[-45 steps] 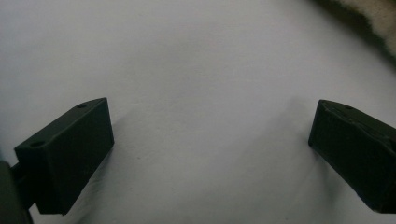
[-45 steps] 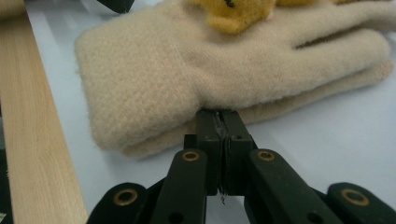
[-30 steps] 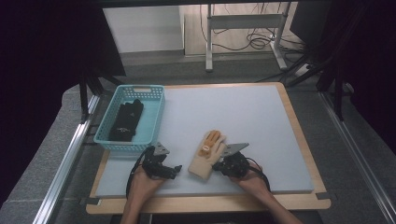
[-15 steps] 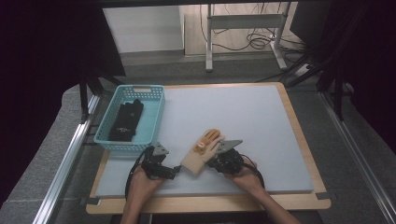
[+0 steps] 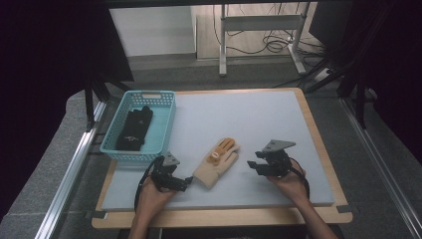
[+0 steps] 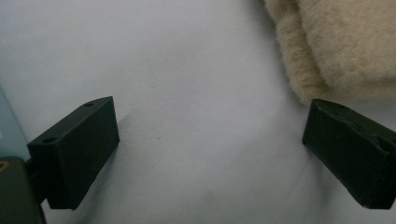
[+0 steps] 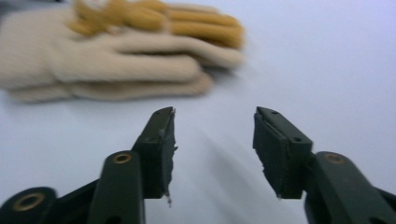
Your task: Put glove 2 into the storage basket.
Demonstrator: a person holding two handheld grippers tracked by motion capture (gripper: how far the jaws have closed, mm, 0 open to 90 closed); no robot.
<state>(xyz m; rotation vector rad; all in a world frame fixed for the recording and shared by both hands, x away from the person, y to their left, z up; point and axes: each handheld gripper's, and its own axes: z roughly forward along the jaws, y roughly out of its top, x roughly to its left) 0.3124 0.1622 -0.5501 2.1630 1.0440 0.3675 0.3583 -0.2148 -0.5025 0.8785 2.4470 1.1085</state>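
Table padding (image 5: pixel 259 117), pale grey, is taking up the middle of the high view, and its soft surface is the first risk: a jaw tip pressed down too hard could be digging into the mat instead of sliding under fabric. Toward the left of that view the blue basket (image 5: pixel 166 124) is holding a black glove (image 5: pixel 133 130), and its near rim is sitting close to the left gripper (image 5: pixel 185 181), so a careless lift could be knocking the rim and shifting the basket. Just below centre the cream and orange glove (image 5: pixel 217 161) is lying flat on the mat, cuff toward the lower left. The left gripper is resting beside that cuff with jaws spread wide and nothing between them; in the left gripper view the cuff (image 6: pixel 336 46) is sitting just beyond one jaw, so closing now would likely be pinching air or only a thin edge of knit. The right gripper (image 5: pixel 254 167) is standing apart from the glove at the lower right, its jaws having just been opening, empty and moderately wide; nothing is pinning the glove, so a one-sided pull could be dragging it across the mat or folding it.
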